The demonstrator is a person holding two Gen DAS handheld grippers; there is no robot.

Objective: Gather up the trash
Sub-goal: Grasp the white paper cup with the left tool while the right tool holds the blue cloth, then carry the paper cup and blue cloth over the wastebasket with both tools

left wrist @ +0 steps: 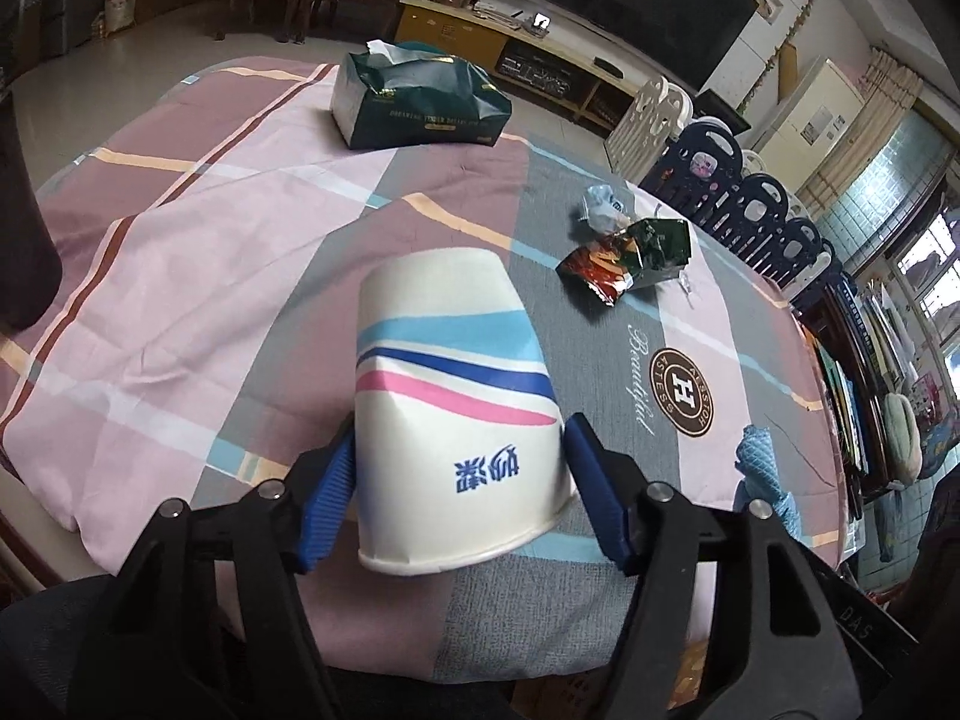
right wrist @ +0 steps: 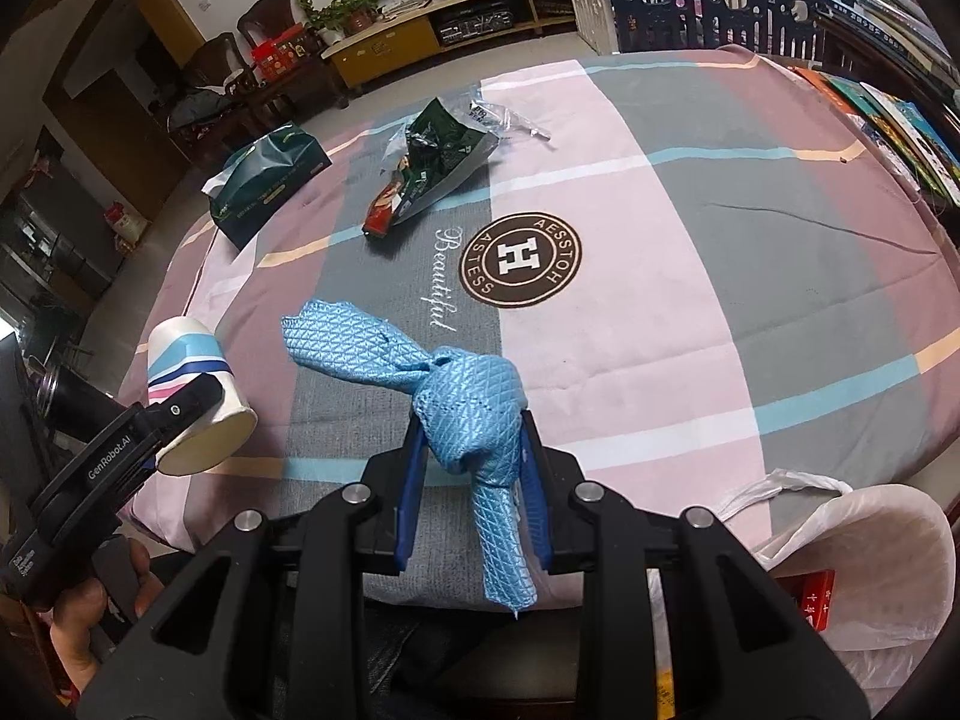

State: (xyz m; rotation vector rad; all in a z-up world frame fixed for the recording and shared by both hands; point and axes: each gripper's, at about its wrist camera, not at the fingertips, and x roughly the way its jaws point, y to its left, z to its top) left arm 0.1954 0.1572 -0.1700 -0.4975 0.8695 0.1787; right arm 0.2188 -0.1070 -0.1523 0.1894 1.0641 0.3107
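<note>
My left gripper (left wrist: 459,450) is shut on a white paper cup (left wrist: 450,396) with blue and pink stripes, held upside down over the near table edge; the cup also shows in the right wrist view (right wrist: 192,384). My right gripper (right wrist: 474,450) is shut on a knotted light-blue cloth (right wrist: 462,396), which also shows in the left wrist view (left wrist: 765,480). Crumpled snack wrappers (left wrist: 630,252) lie on the table further out; they also show in the right wrist view (right wrist: 432,162).
A dark green tissue pack (left wrist: 414,99) sits at the far side of the table (left wrist: 210,252) with its pink-grey cloth. A white plastic trash bag (right wrist: 864,546) hangs open at the near right edge. Chairs and shelves stand beyond the right side.
</note>
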